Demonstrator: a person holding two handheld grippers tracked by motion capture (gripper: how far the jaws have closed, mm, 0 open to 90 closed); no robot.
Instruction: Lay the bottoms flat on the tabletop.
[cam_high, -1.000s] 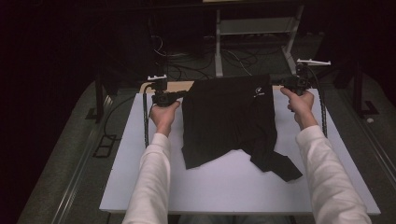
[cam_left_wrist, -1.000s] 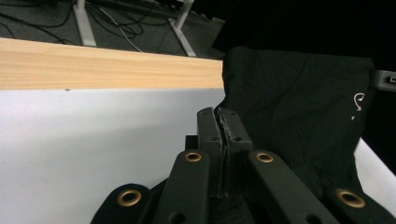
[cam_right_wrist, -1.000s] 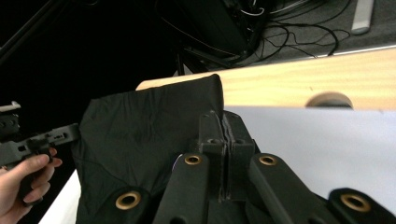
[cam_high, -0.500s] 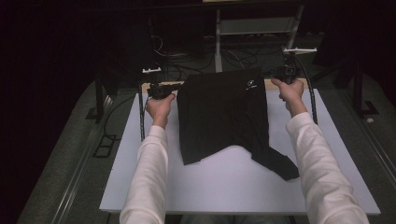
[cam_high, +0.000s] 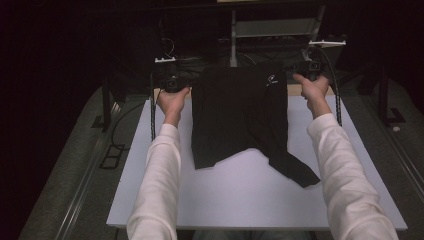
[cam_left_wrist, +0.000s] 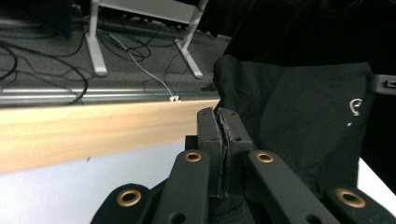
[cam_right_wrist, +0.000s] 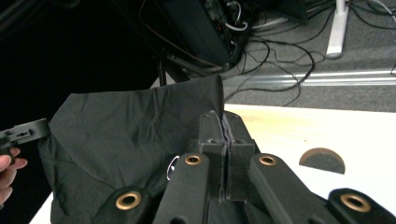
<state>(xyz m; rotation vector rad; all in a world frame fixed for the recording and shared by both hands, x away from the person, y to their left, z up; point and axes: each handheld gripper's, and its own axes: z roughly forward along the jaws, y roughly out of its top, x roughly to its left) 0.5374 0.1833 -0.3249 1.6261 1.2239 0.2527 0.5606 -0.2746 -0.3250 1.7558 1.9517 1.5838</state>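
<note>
Surface: white table (cam_high: 240, 200), dark room.
Garment: black T-shirt (cam_high: 240, 115) hangs above the table's far half, hem trailing.
Grip: our left gripper (cam_left_wrist: 223, 140) and right gripper (cam_right_wrist: 224, 140) clamp its top corners, spreading it flat.

Garment (cam_high: 240, 115): black cloth, matt, soft weave, small white printed mark at its 1 o'clock. Bench (cam_high: 240, 200): smooth matt white top; far edge pale bare wood (cam_left_wrist: 93, 133). Left claw (cam_left_wrist: 223, 122) and right claw (cam_right_wrist: 223, 125): matt black plastic, brass-coloured metal rivets. Floor (cam_left_wrist: 46, 70): grey, rough carpet.
</note>
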